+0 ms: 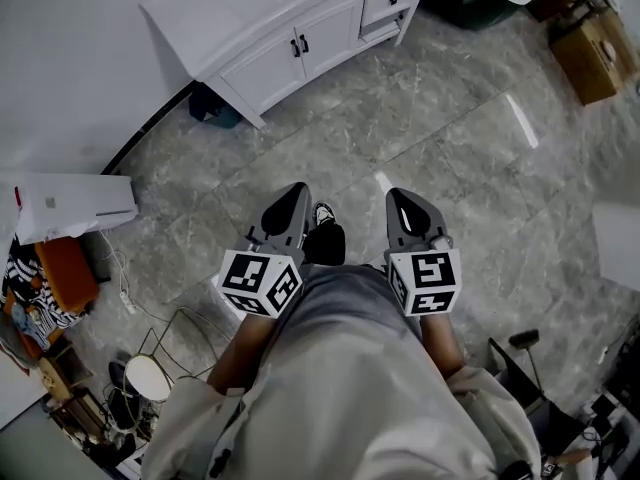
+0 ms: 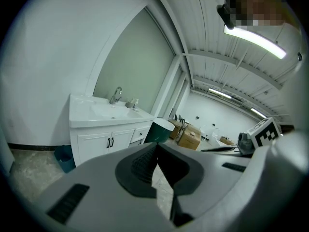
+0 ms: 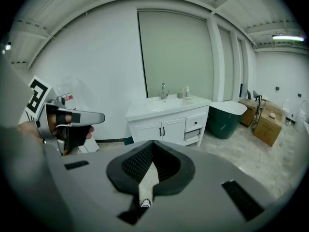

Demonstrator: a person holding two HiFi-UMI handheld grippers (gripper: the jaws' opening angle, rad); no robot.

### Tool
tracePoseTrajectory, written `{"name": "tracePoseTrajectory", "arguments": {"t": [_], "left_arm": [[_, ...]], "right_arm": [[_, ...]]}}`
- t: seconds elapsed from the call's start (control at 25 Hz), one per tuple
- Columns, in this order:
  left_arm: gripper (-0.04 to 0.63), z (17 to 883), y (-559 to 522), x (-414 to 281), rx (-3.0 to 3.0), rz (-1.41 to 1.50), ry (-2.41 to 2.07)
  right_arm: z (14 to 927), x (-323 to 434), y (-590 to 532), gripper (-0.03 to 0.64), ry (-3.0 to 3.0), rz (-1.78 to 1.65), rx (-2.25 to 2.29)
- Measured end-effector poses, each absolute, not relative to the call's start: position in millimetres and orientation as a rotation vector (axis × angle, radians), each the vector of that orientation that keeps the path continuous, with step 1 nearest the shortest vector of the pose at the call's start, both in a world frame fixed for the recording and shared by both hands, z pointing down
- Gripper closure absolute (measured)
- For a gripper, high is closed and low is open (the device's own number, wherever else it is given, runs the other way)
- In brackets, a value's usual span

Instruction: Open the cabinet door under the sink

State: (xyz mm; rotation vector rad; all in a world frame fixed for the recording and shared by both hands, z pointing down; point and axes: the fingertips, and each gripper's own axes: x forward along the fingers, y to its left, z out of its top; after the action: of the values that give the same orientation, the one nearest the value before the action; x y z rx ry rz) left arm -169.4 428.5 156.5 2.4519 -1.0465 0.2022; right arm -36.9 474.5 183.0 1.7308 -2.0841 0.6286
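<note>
Now the cabinet door (image 1: 268,68) sits far off, upper left in the head view, nearer the left claw (image 1: 296,190) than the right claw (image 1: 398,198), both pressed together and empty

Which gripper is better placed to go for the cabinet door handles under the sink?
Left, marginally. In the head view the left gripper lines up with the cabinet doors, while the right gripper sits further aside. Both are shut, empty and far from the handles.
</note>
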Motion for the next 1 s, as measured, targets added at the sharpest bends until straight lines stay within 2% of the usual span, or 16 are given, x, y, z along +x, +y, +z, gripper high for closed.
{"name": "tracePoseTrajectory", "arguments": {"t": [0.24,1.0], "left_arm": [[0.595,158.0,386.7,-180.6,2.476,0.191,-1.030],[0.597,169.6,337.8,-221.2,2.433,0.198,-1.136]], "right_arm": [[180.8,-56.4,431.2,0.606,-2.116,0.704,1.689],[178.3,-78.7,361.2,0.606,-2.089,0.554,1.595]]}}
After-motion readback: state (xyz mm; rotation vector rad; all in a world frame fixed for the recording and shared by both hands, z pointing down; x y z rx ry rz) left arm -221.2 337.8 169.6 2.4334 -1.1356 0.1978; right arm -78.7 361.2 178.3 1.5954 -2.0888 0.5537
